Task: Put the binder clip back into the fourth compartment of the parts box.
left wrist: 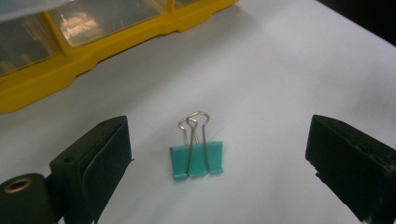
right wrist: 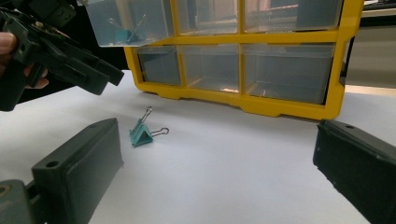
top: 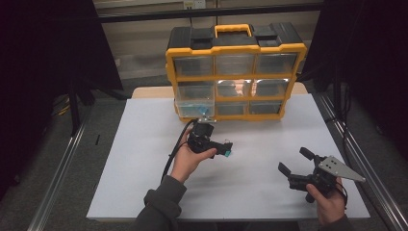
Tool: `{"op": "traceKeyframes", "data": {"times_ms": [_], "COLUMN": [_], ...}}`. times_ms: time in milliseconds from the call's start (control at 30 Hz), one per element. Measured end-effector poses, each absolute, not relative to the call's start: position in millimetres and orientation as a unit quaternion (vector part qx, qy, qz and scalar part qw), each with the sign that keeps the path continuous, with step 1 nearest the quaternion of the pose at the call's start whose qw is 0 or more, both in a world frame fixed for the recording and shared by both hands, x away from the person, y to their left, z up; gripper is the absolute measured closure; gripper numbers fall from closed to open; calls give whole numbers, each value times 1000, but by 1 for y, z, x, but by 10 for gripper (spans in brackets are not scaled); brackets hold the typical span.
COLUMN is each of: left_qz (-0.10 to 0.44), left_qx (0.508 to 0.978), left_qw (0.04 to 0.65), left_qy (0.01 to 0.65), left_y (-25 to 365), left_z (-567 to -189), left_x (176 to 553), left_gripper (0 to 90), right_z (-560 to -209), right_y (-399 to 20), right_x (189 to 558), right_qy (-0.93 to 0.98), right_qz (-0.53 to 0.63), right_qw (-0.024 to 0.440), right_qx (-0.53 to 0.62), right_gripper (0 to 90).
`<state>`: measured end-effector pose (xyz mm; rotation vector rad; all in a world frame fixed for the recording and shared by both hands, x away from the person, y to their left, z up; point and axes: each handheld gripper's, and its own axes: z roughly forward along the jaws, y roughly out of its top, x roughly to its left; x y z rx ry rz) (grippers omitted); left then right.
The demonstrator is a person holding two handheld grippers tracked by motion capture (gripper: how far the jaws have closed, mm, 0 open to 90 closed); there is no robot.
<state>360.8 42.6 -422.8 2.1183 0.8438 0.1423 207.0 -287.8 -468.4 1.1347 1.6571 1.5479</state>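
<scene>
Left claw [left wrist: 219, 161] (jaws spread) hovers around teal binder clip [left wrist: 197, 159].

Bare table [left wrist: 289, 70] around binder clip [left wrist: 196, 159]

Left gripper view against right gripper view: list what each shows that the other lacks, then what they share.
Left gripper view alone: its own open left gripper straddling the clip, whose two wire handles lie folded together.

Right gripper view alone: the open right gripper, the left gripper seen from outside, and a pulled-out clear plastic drawer holding another teal clip.

Both: the small teal metal binder clip lying free on the white table sheet, and the yellow-framed organiser with clear drawers.
</scene>
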Motion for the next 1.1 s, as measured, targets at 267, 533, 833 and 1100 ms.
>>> {"op": "traceKeyframes", "data": {"times_ms": [267,533,833,1100], "left_qz": [56,55,55,60], "left_qx": [846,847,856,857], "left_qw": [401,393,372,367], "left_qy": [346,353,355,358], "left_y": [40,33,28,21], "left_z": [-438,-456,-471,-478], "left_x": [363,363,369,368], "left_gripper": [70,127,266,381], "right_z": [-468,-468,-468,-468], "right_y": [-288,-288,-288,-288], "right_x": [207,207,207,206], "right_qy": [622,623,622,623], "right_qz": [584,584,585,585], "right_qw": [298,297,298,296], "right_qx": [429,428,427,427], "right_gripper": [8,9,10,11]}}
